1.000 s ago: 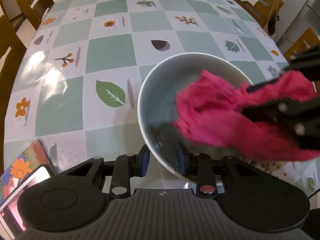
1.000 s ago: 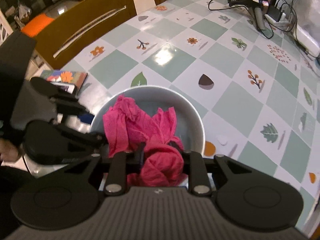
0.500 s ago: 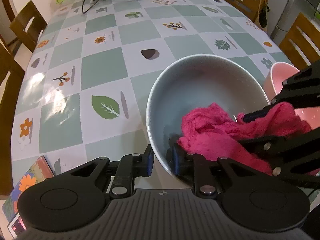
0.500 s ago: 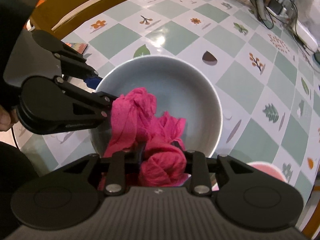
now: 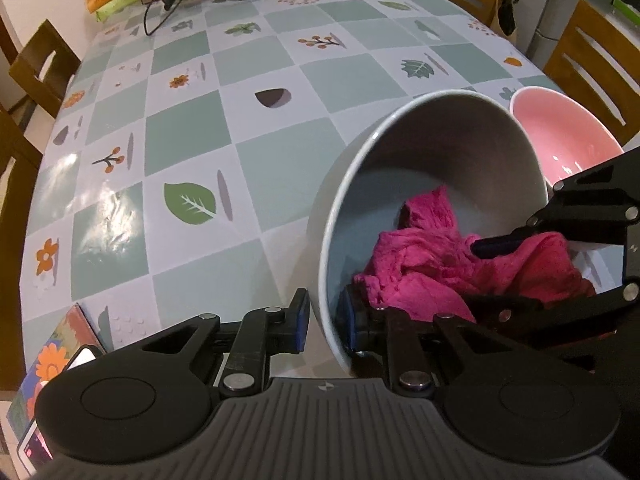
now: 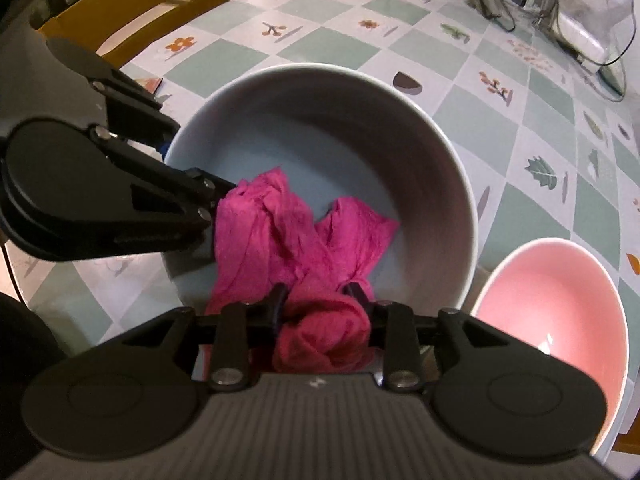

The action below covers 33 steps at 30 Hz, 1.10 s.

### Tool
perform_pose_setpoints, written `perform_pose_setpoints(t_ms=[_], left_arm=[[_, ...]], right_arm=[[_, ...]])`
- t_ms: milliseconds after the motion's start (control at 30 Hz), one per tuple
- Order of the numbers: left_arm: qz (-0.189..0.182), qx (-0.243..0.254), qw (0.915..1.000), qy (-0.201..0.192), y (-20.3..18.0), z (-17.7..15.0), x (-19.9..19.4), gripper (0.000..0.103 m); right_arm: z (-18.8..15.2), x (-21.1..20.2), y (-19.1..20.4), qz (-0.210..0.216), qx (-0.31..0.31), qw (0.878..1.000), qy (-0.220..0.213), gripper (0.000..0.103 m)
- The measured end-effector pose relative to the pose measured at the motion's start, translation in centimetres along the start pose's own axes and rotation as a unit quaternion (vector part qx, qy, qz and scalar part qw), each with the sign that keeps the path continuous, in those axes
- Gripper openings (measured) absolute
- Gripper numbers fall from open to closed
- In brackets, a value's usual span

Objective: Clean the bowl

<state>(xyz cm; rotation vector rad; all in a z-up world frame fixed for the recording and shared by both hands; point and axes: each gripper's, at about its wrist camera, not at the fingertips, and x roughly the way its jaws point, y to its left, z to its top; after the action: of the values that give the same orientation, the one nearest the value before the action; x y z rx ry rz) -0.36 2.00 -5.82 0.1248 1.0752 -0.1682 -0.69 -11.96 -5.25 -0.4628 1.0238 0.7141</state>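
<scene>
The wiping is under way, and I think more rubbing is left, though I can see no dirt. The grey bowl (image 5: 436, 148) is round, smooth and deep, and it sits tipped on the checked table (image 5: 192, 152). The left gripper (image 5: 324, 322) has its fingers clamped on the bowl's rim. The right gripper (image 6: 320, 304) has been opening a little, but its fingers are clamped on the crinkly pink cloth (image 6: 296, 228) inside the bowl. A shiny pink bowl (image 6: 560, 304) stands just beside.
</scene>
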Motion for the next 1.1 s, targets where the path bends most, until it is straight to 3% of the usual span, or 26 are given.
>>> perform_pose_setpoints(t_ms=[167,433,567,767,900,1100], left_arm=[[0.003,0.005,1.0,-0.003,-0.2,-0.3,0.0,0.018],[0.01,0.02,0.9997,-0.008,-0.8,0.2,-0.4,0.018],[0.011,0.027,0.9995,-0.01,-1.0,0.7,-0.5,0.018],[0.02,0.036,0.9991,-0.005,-1.4,1.0,-0.3,0.017],[0.028,0.039,0.9989,-0.002,-1.7,1.2,-0.1,0.018],[0.038,0.043,0.9983,0.008,-2.1,1.3,0.1,0.02]], right_arm=[[-0.5,-0.6,0.2,-0.007,0.002,1.0,-0.019,0.038],[-0.8,-2.0,0.0,-0.006,-0.001,0.999,-0.032,0.056],[-1.3,-1.7,-0.2,-0.008,0.006,1.0,-0.03,0.059],[-1.2,-0.6,-0.1,-0.015,0.015,0.999,-0.027,0.058],[-0.9,0.5,0.9,-0.028,-0.004,0.999,-0.028,0.045],[-0.9,0.7,1.4,-0.063,-0.058,0.996,-0.02,0.037]])
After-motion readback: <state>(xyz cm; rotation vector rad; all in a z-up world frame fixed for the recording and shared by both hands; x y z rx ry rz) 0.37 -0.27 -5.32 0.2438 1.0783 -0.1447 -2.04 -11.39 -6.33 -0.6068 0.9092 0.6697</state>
